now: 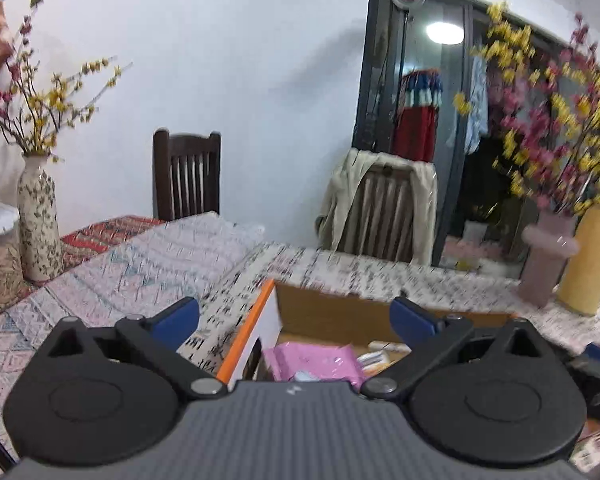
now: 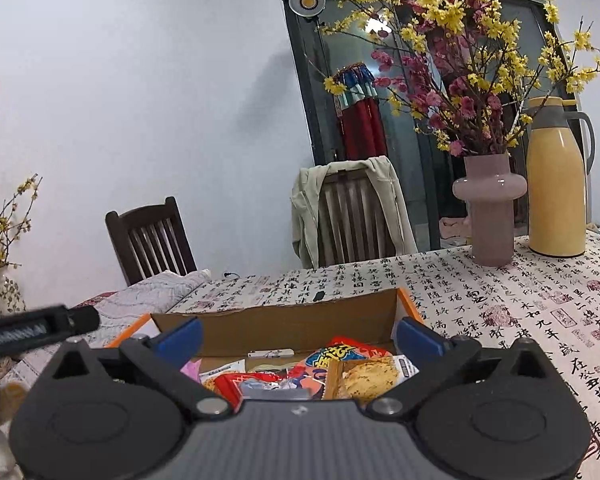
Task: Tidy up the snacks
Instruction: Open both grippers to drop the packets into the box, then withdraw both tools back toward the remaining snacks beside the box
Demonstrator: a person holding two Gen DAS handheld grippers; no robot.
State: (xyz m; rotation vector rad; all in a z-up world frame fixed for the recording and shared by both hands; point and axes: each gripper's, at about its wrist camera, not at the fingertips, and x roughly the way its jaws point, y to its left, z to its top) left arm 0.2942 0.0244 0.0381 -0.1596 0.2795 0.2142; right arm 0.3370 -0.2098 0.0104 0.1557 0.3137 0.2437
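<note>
An open cardboard box with orange edges [image 2: 284, 320] sits on the table and holds several snack packets, among them a red packet [image 2: 340, 354] and a clear cracker packet [image 2: 366, 380]. In the left wrist view the same box [image 1: 320, 312] shows a pink packet [image 1: 316, 362] inside. My left gripper [image 1: 296, 316] is open and empty, above the box's left side. My right gripper [image 2: 298, 336] is open and empty, above the box's near side. Part of the left gripper's body [image 2: 36, 330] shows at the left of the right wrist view.
A pink vase of flowers [image 2: 490, 208] and a yellow thermos [image 2: 556, 180] stand at the table's back right. A patterned vase [image 1: 38, 220] stands at the left. Two wooden chairs [image 2: 152, 240] are behind the table, one draped with a jacket [image 2: 352, 208].
</note>
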